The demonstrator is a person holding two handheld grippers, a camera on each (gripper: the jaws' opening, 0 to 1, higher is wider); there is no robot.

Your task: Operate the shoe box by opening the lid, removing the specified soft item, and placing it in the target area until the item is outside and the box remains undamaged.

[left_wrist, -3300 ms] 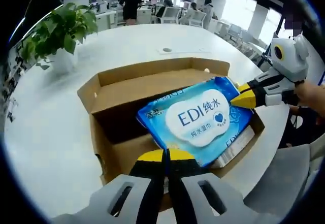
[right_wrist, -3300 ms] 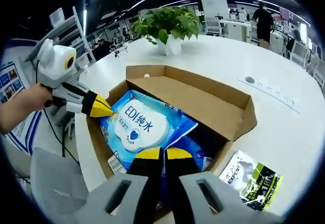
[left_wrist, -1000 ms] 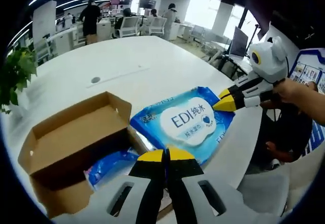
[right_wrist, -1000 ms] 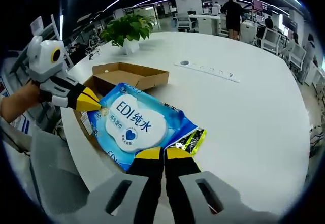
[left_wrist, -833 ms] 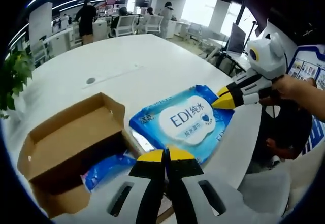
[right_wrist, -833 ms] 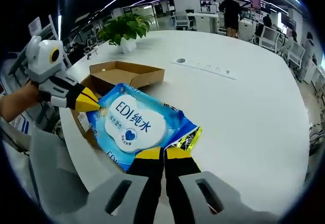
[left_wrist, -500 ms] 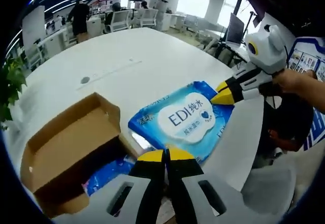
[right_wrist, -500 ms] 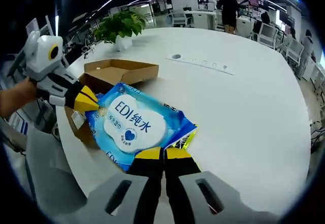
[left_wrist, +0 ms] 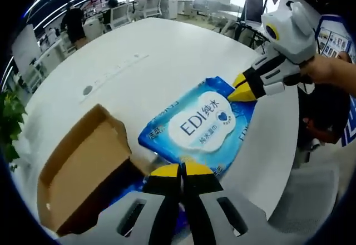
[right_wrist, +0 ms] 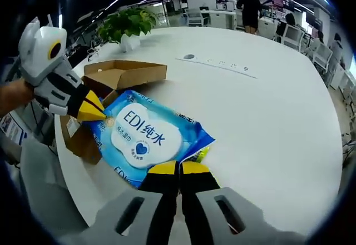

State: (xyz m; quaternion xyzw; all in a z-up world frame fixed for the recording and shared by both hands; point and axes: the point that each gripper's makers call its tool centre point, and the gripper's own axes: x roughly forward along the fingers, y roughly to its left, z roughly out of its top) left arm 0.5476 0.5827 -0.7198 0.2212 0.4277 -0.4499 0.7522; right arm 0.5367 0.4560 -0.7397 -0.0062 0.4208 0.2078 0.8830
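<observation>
The soft item is a blue pack of wet wipes [left_wrist: 203,124] with a white "EDI" label, held level just over the white table [right_wrist: 267,123], outside the box. My left gripper [left_wrist: 181,170] is shut on its near edge. My right gripper [left_wrist: 240,88] comes in from the right and pinches the far corner. In the right gripper view the same pack [right_wrist: 146,136] lies ahead of my right gripper [right_wrist: 179,168], with the left gripper [right_wrist: 95,110] clamped on the pack's left end. The open cardboard shoe box [left_wrist: 83,167] stands to the left of the pack, and its flaps [right_wrist: 125,71] are spread.
A second blue pack [left_wrist: 133,186] shows inside the box. A black and green packet [right_wrist: 198,155] peeks from under the held pack. A potted plant [right_wrist: 127,25] and a power strip [right_wrist: 217,63] sit farther along the table. People and chairs are in the background.
The pack, held over the open box 3.3 s ago, is now beside it over the table. Both grippers have stayed shut on it, and it has sunk closer to the table in the last second.
</observation>
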